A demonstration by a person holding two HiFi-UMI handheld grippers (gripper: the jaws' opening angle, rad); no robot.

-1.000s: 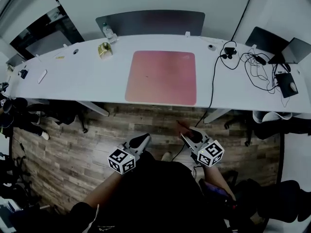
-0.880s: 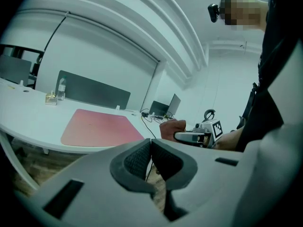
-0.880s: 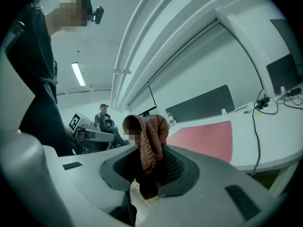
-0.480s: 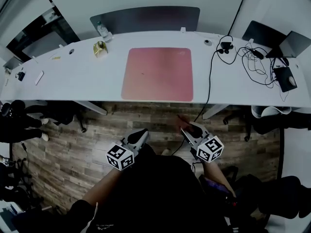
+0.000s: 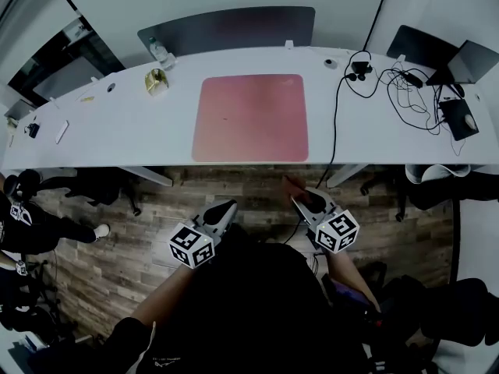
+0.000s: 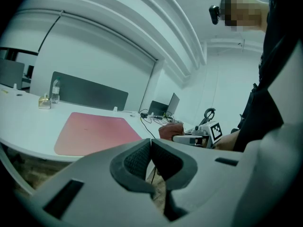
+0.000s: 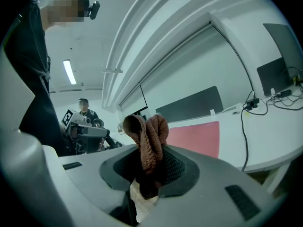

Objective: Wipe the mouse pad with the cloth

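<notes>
So, your right gripper (image 7: 151, 171) has its jaws clenched on the cloth (image 7: 147, 134). It's a reddish-brown knitted wad, pinched through the middle and sticking up in a bunch above the pads. Your left gripper (image 6: 150, 148) has its jaws pressed together, pad against pad, with nothing caught between them.

Both grippers sit low in front of your body, over the wood floor (image 5: 117, 240) on the near side of the desk (image 5: 117, 127). They're side by side with a gap between them, both pointing toward the desk.

The mouse pad (image 5: 251, 118) is the big pink square lying flat in the middle of the white desk. It's close to the near edge and well apart from the cloth. Behind it a dark grey screen panel (image 5: 230, 29) stands along the far edge.

Left of the pad there's a water bottle (image 5: 158, 51) by the panel, and a small gold thing (image 5: 156, 81) just in front of it. That one might be a roll of tape, but it's too small to call.

Off to the right a tangle of black cables (image 5: 394, 92) sprawls across the desk, with one cable drooping over the near edge. A laptop (image 5: 472, 61) sits at the far right corner.
</notes>
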